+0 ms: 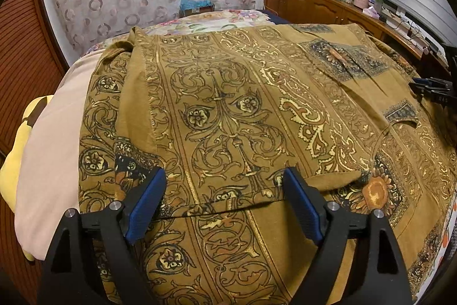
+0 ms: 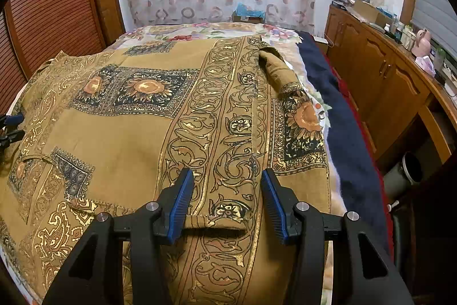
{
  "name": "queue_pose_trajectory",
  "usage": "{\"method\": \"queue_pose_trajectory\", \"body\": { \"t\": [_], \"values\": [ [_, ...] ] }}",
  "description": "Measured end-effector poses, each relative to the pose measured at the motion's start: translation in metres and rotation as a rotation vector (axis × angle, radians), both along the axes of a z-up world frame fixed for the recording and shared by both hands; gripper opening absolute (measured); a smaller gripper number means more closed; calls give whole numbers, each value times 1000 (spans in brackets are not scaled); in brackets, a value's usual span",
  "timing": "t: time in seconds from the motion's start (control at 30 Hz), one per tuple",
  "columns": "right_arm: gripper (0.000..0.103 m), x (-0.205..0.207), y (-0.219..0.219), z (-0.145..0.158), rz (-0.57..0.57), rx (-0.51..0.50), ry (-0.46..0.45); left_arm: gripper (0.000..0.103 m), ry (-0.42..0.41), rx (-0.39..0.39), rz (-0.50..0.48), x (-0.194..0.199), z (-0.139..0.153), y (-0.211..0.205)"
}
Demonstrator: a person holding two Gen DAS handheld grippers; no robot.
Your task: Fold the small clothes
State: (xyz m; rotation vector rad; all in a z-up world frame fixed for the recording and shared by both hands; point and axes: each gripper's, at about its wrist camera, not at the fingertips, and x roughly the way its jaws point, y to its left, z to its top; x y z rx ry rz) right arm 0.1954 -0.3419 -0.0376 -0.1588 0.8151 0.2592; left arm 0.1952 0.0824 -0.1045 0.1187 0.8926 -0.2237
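An ochre garment with gold and black scrollwork lies spread over the bed, one layer folded onto another. My left gripper stands open and wide over its near part. A folded hem edge runs across between its blue pads, which do not press on it. In the right wrist view the same garment fills the frame. My right gripper is open, its pads straddling a patterned flap end without pinching it. Each gripper shows at the other view's edge: right gripper, left gripper.
A pink blanket and something yellow lie left of the garment. A navy blanket covers the bed's right side. A wooden cabinet with bottles runs along the right wall, a pot on the floor beside it. A slatted door stands at left.
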Motion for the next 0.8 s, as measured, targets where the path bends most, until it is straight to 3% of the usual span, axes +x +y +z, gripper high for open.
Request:
{"method": "queue_pose_trajectory", "body": {
  "t": [0.17, 0.4, 0.5, 0.63, 0.8],
  "values": [
    [51, 0, 0, 0, 0, 1, 0, 85, 13, 16, 1, -2, 1, -3],
    [51, 1, 2, -2, 1, -1, 0, 81, -41, -56, 35, -36, 29, 7],
    [52, 1, 2, -3, 1, -1, 0, 70, -81, -74, 72, -47, 41, 16],
    [52, 2, 2, -3, 2, -1, -1, 40, -115, -73, 125, -50, 47, 31],
    [52, 1, 3, -3, 2, -1, -1, 36, -129, -73, 184, -44, 46, 47]
  ]
}}
